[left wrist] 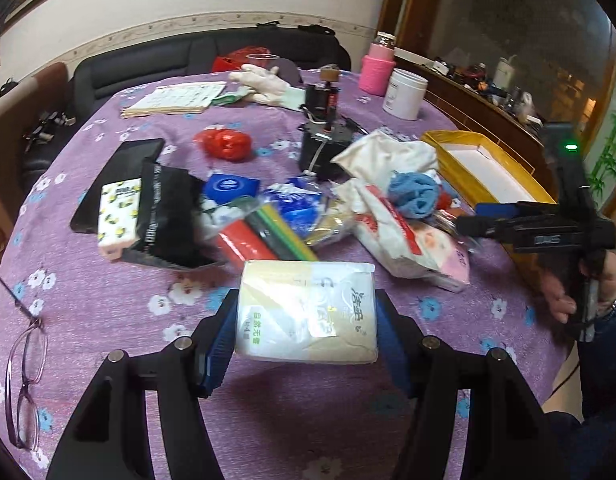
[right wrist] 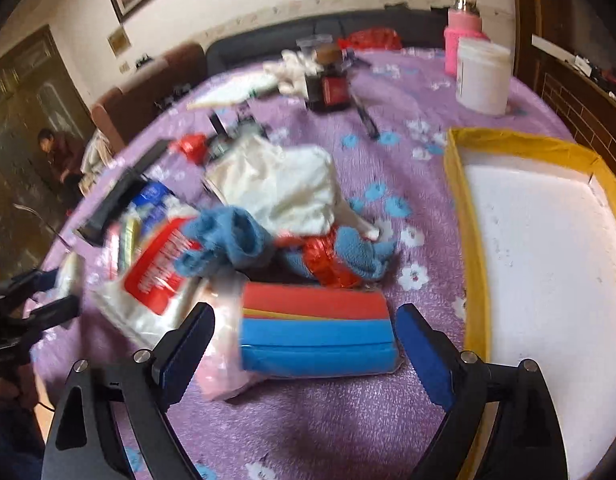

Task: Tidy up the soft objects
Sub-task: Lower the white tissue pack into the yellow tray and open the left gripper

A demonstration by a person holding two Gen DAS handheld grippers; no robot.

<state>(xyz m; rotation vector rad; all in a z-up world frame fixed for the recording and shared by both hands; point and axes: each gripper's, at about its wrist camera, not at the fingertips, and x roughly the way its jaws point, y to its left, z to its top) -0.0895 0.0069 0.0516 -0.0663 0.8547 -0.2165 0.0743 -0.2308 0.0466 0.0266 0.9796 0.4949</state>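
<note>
Left wrist view, cream tissue pack [left wrist: 306, 312], glossy wrapper, green print

1. The left gripper [left wrist: 304, 344] points forward and down over the table, its blue pads pressed against both sides of a tissue pack [left wrist: 308, 312], which it holds clear of the cloth.
2. The right gripper [right wrist: 304, 344] also tilts downward, jaws spread wide around a sponge pack [right wrist: 316, 330], with neither pad touching it.
3. In the left wrist view, a hand [left wrist: 580, 292] grips the right gripper's handle at the frame's right edge.
</note>
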